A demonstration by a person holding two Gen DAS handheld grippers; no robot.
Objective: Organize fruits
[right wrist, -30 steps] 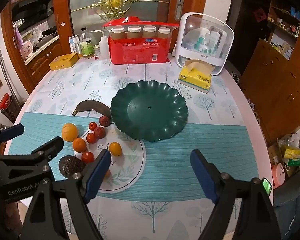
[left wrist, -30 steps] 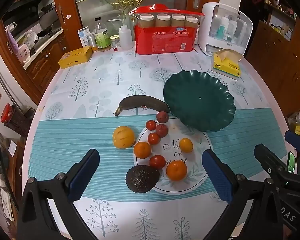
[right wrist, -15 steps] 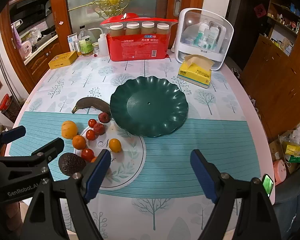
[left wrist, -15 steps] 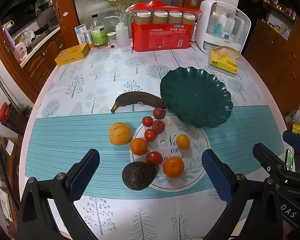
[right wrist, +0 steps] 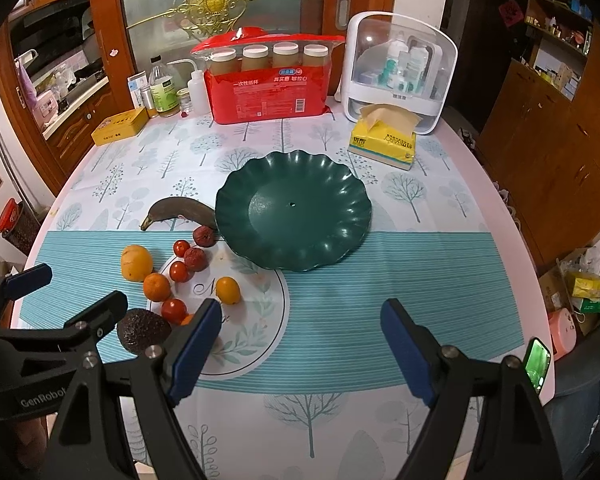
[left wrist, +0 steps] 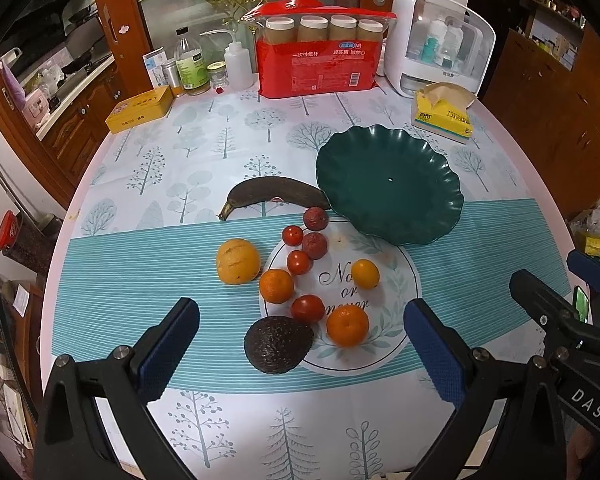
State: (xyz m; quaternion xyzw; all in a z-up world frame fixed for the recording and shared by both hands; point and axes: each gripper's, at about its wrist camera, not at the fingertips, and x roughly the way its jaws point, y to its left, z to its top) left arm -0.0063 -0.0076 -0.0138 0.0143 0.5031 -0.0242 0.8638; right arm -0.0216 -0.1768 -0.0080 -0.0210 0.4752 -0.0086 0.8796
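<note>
A dark green scalloped plate stands empty mid-table. Left of it lie a blackened banana, a yellow-orange citrus, several small oranges and red tomatoes, two dark red fruits, and an avocado. My left gripper is open above the near fruits, the avocado and an orange between its blue pads. My right gripper is open over bare cloth in front of the plate; its left finger hides part of an orange.
At the table's back stand a red pack of paper cups, a white organiser box, a yellow tissue pack, bottles and a yellow tin. Wooden cabinets surround the round table; its edge curves close on the right.
Both views show the fruits and plate slightly farther up and away, as both grippers drew back a little toward the near edge. Both stay open; nothing on the table moved.
</note>
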